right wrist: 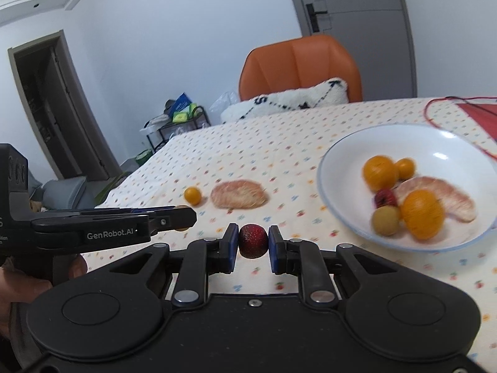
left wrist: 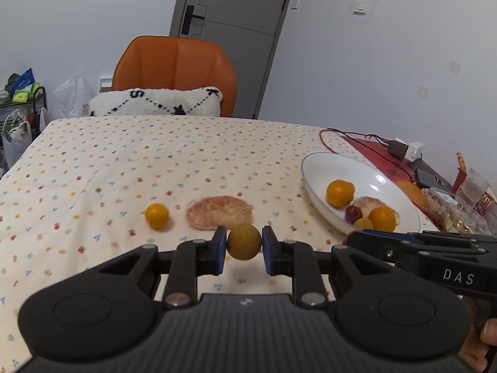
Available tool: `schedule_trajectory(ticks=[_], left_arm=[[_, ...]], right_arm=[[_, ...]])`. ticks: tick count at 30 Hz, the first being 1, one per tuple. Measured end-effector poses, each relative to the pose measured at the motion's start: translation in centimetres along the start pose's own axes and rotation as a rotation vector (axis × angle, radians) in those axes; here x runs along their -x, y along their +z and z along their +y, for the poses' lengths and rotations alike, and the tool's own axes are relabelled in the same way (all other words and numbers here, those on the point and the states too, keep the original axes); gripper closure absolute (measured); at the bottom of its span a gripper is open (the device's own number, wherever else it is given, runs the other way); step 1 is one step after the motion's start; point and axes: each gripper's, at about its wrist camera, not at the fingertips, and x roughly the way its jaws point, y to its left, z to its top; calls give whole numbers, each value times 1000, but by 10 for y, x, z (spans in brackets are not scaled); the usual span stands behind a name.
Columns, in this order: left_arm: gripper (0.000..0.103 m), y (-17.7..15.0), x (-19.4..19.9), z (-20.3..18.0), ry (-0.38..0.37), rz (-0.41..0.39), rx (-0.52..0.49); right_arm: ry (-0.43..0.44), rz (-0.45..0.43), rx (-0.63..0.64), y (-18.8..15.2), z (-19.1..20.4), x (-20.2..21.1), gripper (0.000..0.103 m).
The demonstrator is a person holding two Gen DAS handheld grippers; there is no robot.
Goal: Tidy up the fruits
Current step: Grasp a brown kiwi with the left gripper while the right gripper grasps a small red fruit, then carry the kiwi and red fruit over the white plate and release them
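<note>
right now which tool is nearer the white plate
Right. The right tool, holding a strawberry, sits just left of the white plate. The left tool, holding a yellow-green fruit, is farther left.

Glossy white plate; cloth tablecloth

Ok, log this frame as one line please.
left gripper: holds yellow-green fruit | right gripper: holds strawberry | plate: part-filled | tablecloth: small orange, pomelo segment

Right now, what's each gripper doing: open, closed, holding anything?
Left gripper: shut on a yellow-green round fruit, lifted above the tablecloth.
Right gripper: shut on a dark red strawberry, near the white bowl.
</note>
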Motion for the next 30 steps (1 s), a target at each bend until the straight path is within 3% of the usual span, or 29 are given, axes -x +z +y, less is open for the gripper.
schedule_trajectory(ticks=[14,30], left_arm=[[81,13,-21,-44,-61,-2,-36],[81,27,-47,-79,-84,26,-78]], right_arm=[[-97,-75,-50,9,-50,37,84],[-138,-103,-103,17,-92,55,84]])
